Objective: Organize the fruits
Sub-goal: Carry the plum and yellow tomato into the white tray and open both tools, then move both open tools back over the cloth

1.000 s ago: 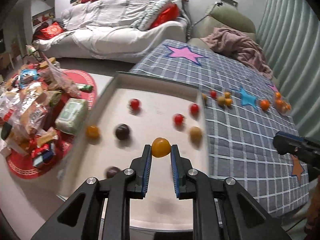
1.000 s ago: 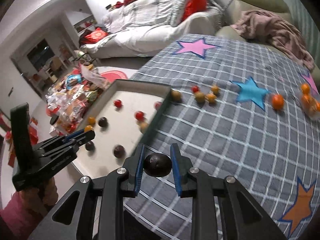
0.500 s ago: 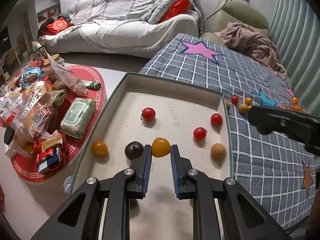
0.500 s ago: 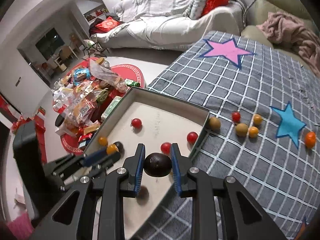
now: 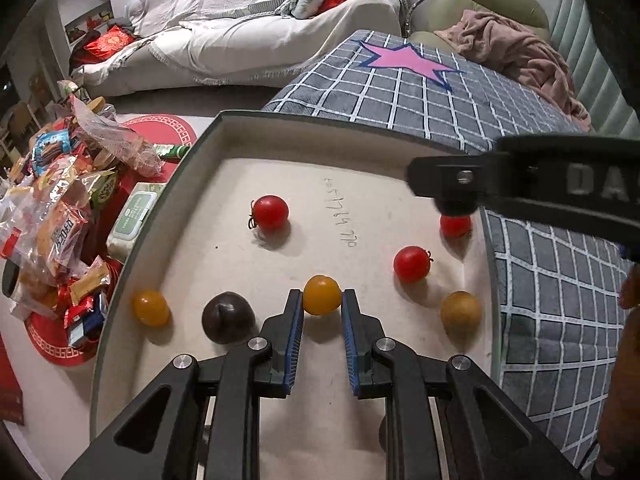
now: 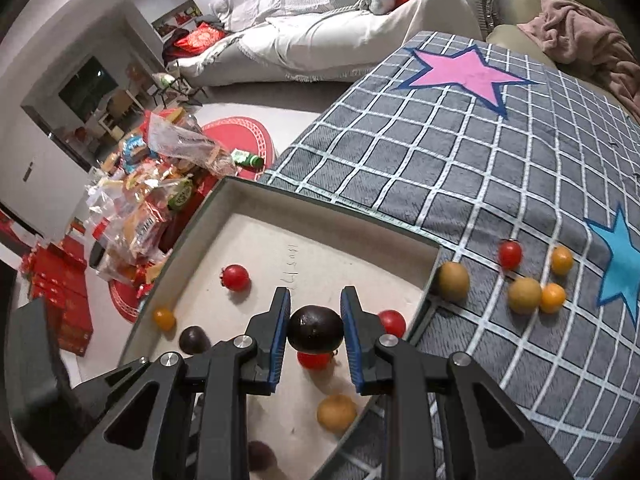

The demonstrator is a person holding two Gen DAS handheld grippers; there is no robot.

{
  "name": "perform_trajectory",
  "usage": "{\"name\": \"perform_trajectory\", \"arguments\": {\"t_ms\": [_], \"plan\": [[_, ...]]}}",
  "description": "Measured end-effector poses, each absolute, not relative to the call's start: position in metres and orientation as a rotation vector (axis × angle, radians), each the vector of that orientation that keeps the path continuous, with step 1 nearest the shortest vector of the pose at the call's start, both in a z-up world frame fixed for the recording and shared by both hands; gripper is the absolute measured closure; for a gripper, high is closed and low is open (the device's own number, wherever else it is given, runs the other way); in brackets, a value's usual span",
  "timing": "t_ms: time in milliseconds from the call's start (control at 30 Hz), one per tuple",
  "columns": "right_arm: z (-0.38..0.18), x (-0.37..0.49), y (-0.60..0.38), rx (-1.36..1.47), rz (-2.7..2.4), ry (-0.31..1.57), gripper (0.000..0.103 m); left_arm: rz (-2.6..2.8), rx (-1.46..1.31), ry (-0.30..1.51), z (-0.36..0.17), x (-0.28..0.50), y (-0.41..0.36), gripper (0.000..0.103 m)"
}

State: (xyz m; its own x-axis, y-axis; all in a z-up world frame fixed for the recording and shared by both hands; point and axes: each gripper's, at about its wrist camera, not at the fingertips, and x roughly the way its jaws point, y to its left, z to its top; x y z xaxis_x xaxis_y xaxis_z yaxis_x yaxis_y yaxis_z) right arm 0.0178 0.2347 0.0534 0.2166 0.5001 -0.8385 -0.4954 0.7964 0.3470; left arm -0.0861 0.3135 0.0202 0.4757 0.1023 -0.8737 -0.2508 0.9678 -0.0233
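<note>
My left gripper is shut on an orange tomato, held over the beige tray. My right gripper is shut on a dark round fruit above the tray's right side. In the tray lie red tomatoes, a dark fruit, an orange tomato and a tan fruit. Several loose fruits lie on the checked blanket right of the tray. The right gripper also crosses the left wrist view.
Snack packets and a wipes pack lie on red mats on the floor left of the tray. A white sofa stands behind. A pink throw lies at the blanket's far right.
Both grippers have moved forward and lower over the tray, each still holding its fruit. The right gripper now crosses the left view over the tray's right side.
</note>
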Motion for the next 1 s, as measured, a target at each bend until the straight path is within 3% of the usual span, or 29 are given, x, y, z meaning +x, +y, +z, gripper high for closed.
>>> {"name": "perform_trajectory", "arguments": {"t_ms": [300,400,467,600,633,700,1000], "plan": [[0.036,0.018,0.250,-0.084,0.700,1.185,0.073,0.234,-0.128,1.050,0.017,-0.085,0.309,0.082],[0.036,0.018,0.249,-0.082,0.703,1.187,0.060,0.235,-0.128,1.050,0.017,-0.086,0.309,0.082],[0.039,0.018,0.247,-0.074,0.701,1.182,0.037,0.235,-0.129,1.051,0.017,-0.087,0.309,0.082],[0.046,0.016,0.243,-0.055,0.701,1.172,0.033,0.231,-0.140,1.054,0.017,-0.088,0.311,0.081],[0.049,0.016,0.241,-0.047,0.702,1.169,0.029,0.235,-0.142,1.054,0.017,-0.089,0.312,0.077],[0.058,0.013,0.234,-0.023,0.707,1.151,0.023,0.243,-0.153,1.032,0.021,-0.092,0.314,0.025],[0.080,0.004,0.169,-0.013,0.612,1.060,0.019,0.247,-0.131,0.952,0.047,-0.094,0.308,0.021]]}}
